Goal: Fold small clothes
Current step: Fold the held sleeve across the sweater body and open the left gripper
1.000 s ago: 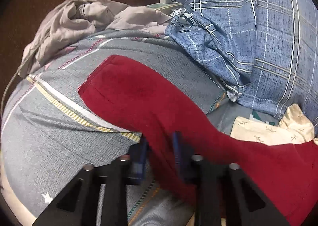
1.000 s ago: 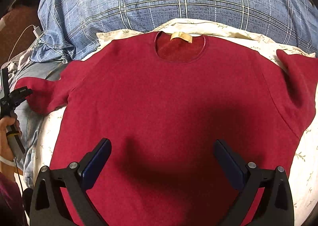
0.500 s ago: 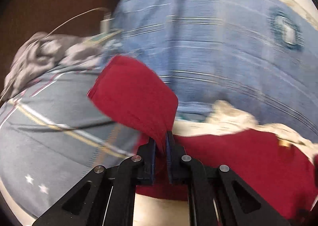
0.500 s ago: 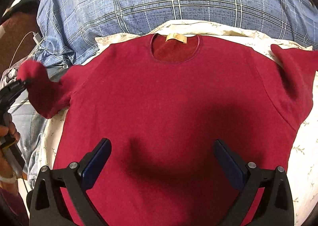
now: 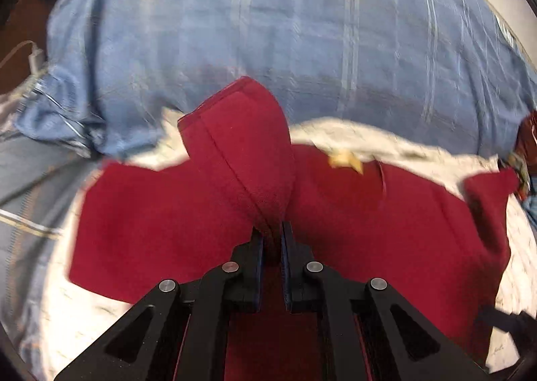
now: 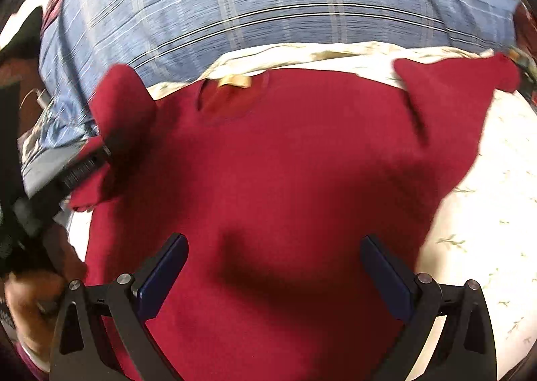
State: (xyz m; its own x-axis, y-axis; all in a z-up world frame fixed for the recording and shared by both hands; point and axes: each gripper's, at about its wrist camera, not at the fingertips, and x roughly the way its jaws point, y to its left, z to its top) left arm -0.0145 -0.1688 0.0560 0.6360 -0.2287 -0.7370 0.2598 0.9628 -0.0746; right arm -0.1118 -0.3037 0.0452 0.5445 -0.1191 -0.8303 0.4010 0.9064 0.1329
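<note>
- Red sweater [image 6: 285, 179]: laid flat, front up, on a cream leaf-print sheet [image 6: 496, 213]; a tan neck label [image 6: 235, 81] is seen, its writing unreadable.
- Left claw [image 5: 272, 230]: closed on the sweater's raised left sleeve [image 5: 241, 146].
- Right claw [image 6: 273, 267]: held open above the sweater's lower part.
- Blue plaid quilt [image 6: 268, 5]: bunched behind; blurred.

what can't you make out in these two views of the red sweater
- Hem of the red knit sweater: right wrist view, cut off by the bottom edge behind the open right claw.
- Gold neck label: both views, text blurred and too small.
- Sleeve tip: left wrist view, pinched inside the shut left claw.
- Blue plaid quilt: motion-blurred.
</note>
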